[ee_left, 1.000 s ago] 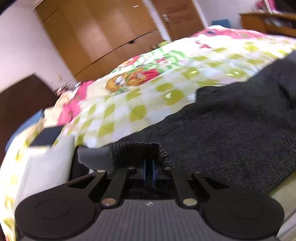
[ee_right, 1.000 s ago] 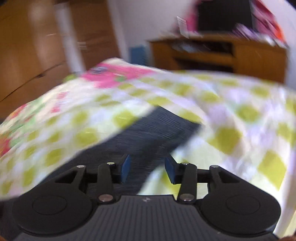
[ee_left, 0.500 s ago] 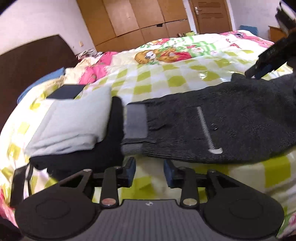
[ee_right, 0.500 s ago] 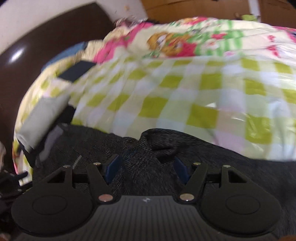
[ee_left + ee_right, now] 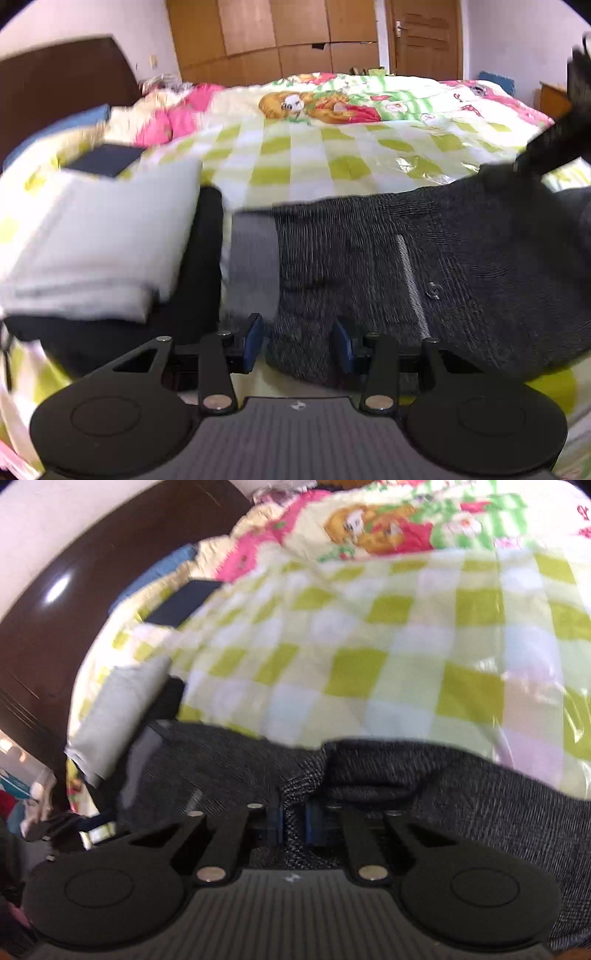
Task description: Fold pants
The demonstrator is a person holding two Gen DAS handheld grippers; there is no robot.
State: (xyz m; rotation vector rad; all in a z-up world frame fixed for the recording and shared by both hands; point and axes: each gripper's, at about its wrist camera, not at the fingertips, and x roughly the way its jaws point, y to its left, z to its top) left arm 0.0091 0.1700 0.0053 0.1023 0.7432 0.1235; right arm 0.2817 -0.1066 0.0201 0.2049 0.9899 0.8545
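Dark grey knit pants (image 5: 369,258) lie flat across the checked quilt (image 5: 314,158), their lighter grey waistband (image 5: 253,266) towards the left. My left gripper (image 5: 297,343) sits at the pants' near edge with its jaws opening. The cloth's edge lies between the blue pads (image 5: 253,341), which do not press on it. My right gripper (image 5: 293,823) is at the pants' (image 5: 480,805) far edge, its jaws closing on a raised fold of the fabric that the pads pinch. In the left wrist view the right gripper (image 5: 517,168) shows as a dark blur at the upper right.
A folded pale garment (image 5: 99,240) rests on a black one (image 5: 199,277) just left of the waistband. A dark blue flat item (image 5: 105,160) lies behind them. A dark headboard (image 5: 55,81) and wooden wardrobes (image 5: 277,33) stand beyond the bed.
My left gripper let go of the pants' end, opened and drew back to the near edge. My right gripper swung round to the far edge and closed on a fold.
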